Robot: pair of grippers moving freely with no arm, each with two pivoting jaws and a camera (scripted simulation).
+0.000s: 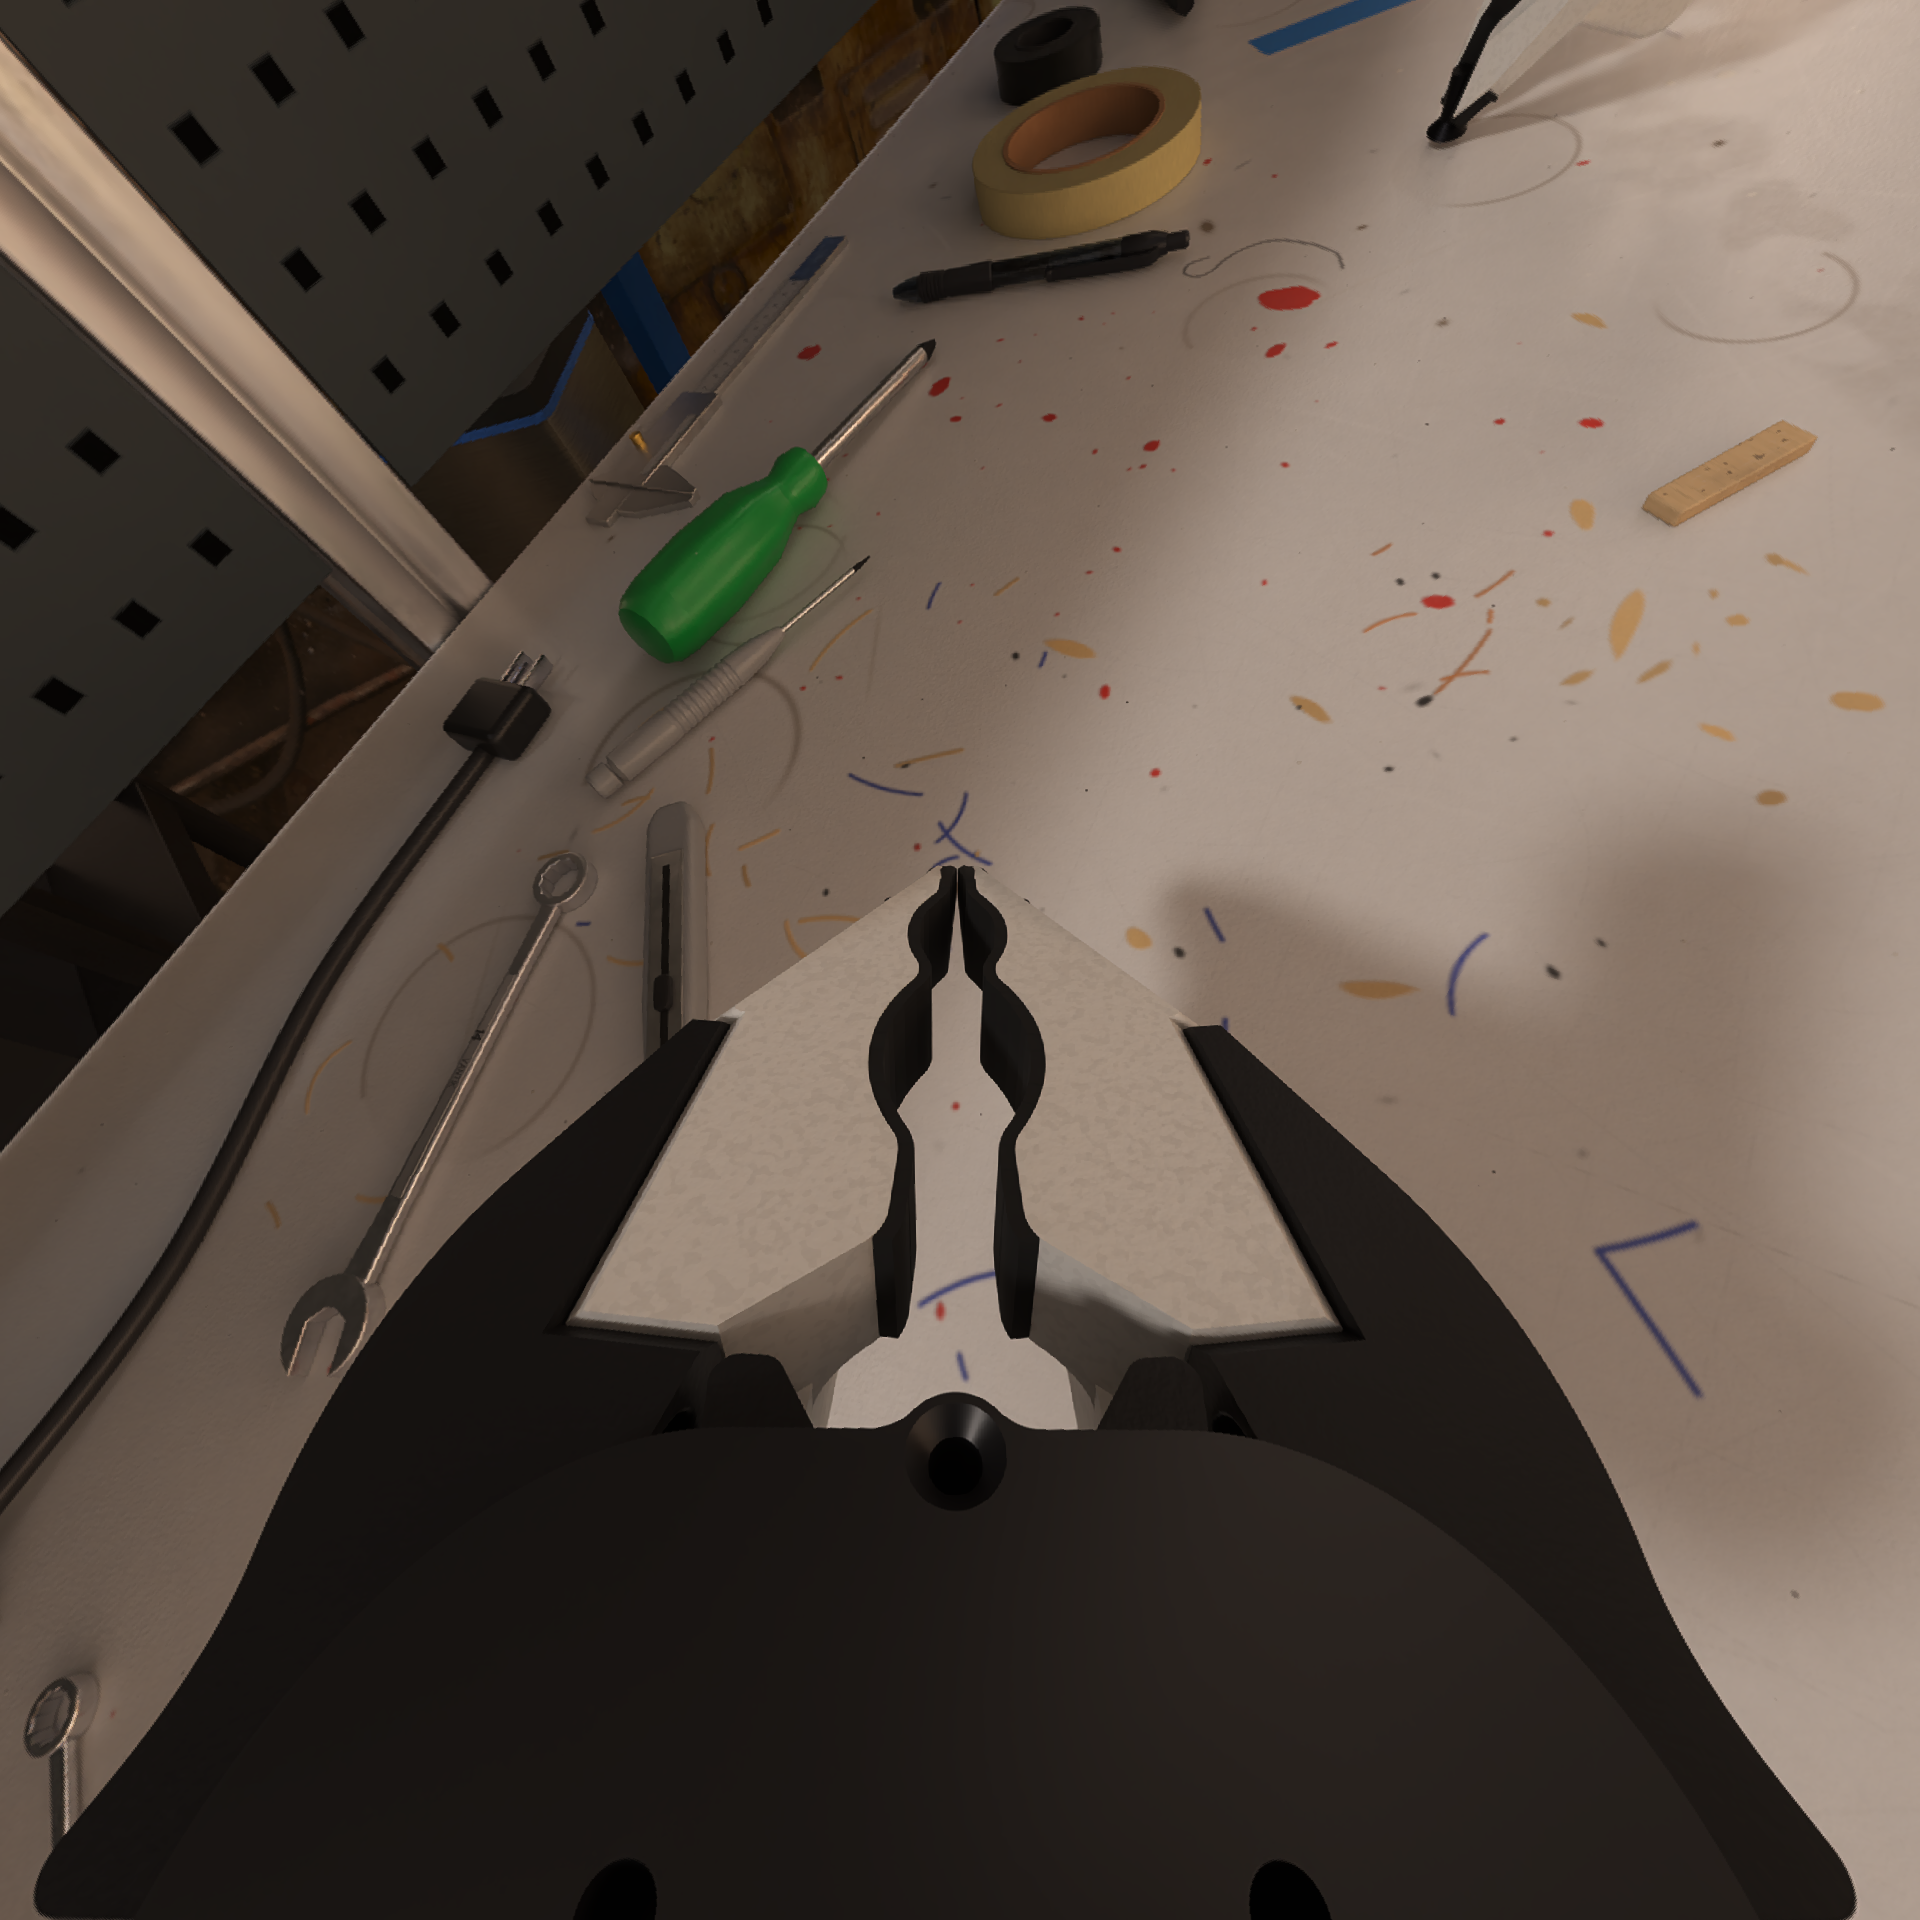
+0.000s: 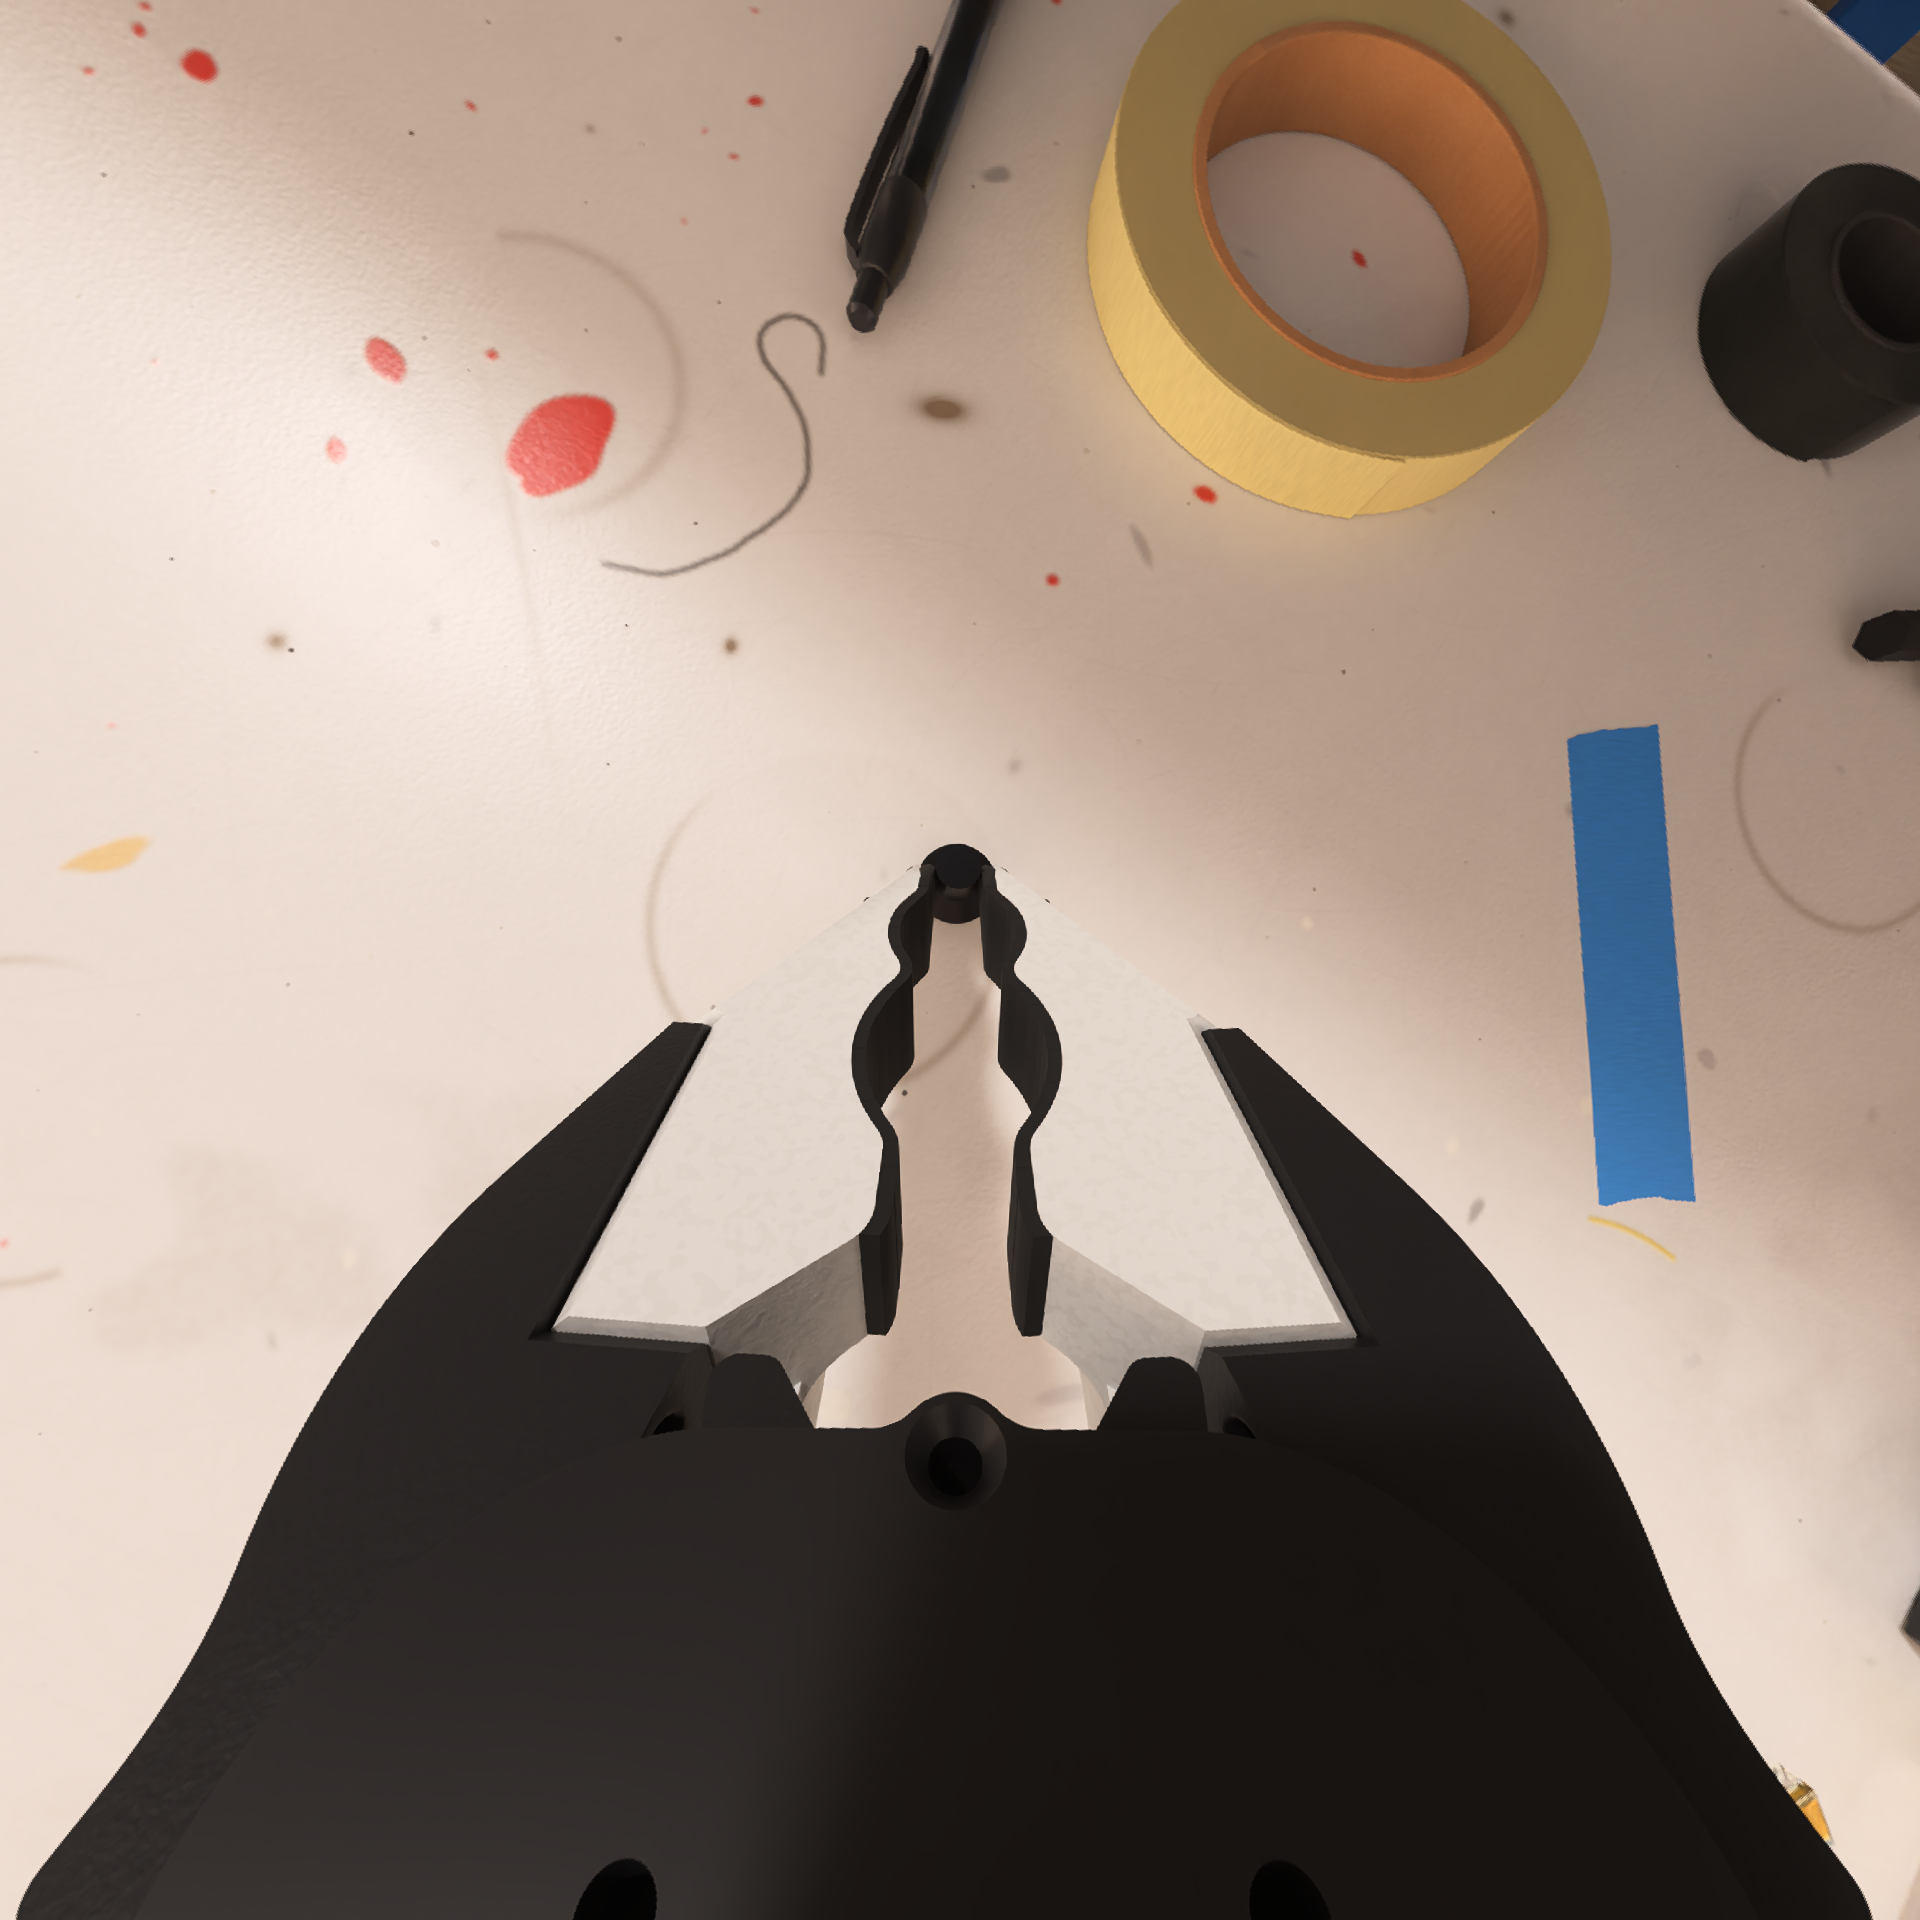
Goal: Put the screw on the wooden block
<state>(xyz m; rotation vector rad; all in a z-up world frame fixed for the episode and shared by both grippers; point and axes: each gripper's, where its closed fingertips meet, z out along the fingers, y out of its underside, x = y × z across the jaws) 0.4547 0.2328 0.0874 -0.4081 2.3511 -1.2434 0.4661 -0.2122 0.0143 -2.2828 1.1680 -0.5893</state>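
In the right wrist view my right gripper [image 2: 957, 891] is shut on a small black screw [image 2: 957, 871], whose round head pokes out past the fingertips, above the paint-spattered white table [image 2: 416, 935]. The left wrist view shows the tan wooden block [image 1: 1730, 473] lying flat at the right, far ahead of my left gripper [image 1: 957, 881], which is shut and empty over the table. The right gripper [image 1: 1460, 114] also shows far off at the top of the left wrist view, holding the dark screw near the table. The block is out of the right wrist view.
A yellow tape roll [image 1: 1091, 156] [image 2: 1351, 260], black pen [image 1: 1039, 265] [image 2: 909, 156] and black cylinder [image 1: 1047, 52] [image 2: 1818, 312] lie at the far side. A green screwdriver [image 1: 748, 540], grey precision screwdriver [image 1: 717, 681], wrench [image 1: 436, 1112], utility knife [image 1: 665, 925] and cable [image 1: 260, 1060] line the left edge. Blue tape strip [image 2: 1631, 966].
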